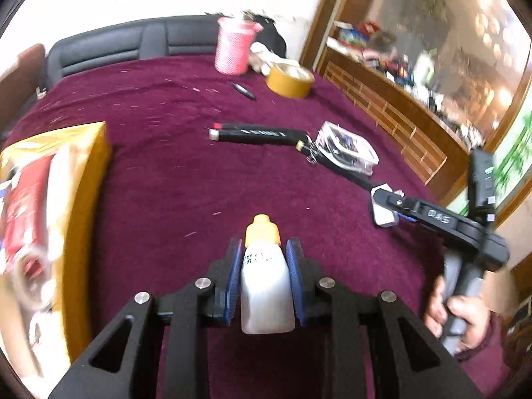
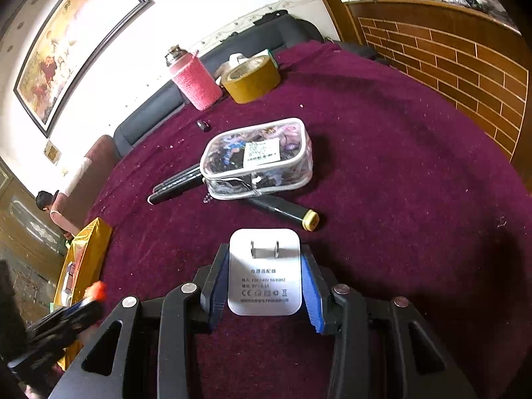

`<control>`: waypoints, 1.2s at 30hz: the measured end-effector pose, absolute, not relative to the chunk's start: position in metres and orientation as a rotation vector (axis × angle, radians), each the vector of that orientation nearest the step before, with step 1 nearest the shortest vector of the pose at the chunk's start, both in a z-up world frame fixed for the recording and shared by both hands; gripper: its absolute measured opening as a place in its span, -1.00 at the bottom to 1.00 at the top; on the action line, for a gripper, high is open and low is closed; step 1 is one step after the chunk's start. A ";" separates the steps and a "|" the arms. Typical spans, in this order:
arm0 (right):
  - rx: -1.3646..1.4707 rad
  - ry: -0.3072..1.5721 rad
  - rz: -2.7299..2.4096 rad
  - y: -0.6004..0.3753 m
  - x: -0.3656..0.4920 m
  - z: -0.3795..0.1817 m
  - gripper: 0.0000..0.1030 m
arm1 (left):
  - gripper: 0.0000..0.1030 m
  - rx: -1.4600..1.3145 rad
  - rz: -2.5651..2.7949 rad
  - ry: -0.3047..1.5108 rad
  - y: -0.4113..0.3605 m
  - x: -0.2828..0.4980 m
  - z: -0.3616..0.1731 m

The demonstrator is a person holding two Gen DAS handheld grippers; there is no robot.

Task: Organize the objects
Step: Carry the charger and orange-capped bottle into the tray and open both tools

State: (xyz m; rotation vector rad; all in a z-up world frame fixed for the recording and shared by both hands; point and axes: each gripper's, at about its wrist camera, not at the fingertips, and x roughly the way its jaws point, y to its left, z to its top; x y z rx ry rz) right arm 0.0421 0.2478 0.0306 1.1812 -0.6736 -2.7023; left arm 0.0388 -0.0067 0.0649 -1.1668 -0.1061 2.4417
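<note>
My left gripper is shut on a small white bottle with an orange cap, held above the maroon cloth. My right gripper is shut on a white plug adapter, prongs facing up; it also shows in the left wrist view. A yellow box holding a red packet and a tape roll sits at the left; it also shows in the right wrist view. A clear zip pouch lies mid-table on black markers.
A pink-sleeved bottle and a brown tape roll stand at the far edge, a small black item nearby. Another black marker lies mid-table. A wooden cabinet borders the right; a dark sofa lies behind.
</note>
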 end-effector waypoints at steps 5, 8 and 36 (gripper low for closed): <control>1.163 -0.631 -2.698 0.237 0.045 0.038 -0.16 | -0.50 -1.070 2.570 -0.196 -0.078 0.076 0.093; 1.161 -0.674 -2.626 0.224 0.048 0.045 -0.16 | -0.50 -1.024 2.667 -0.255 -0.131 0.095 0.106; 1.241 -0.249 -2.173 -0.092 -0.003 0.086 -0.14 | -0.49 -1.303 2.834 -0.324 -0.304 0.058 0.043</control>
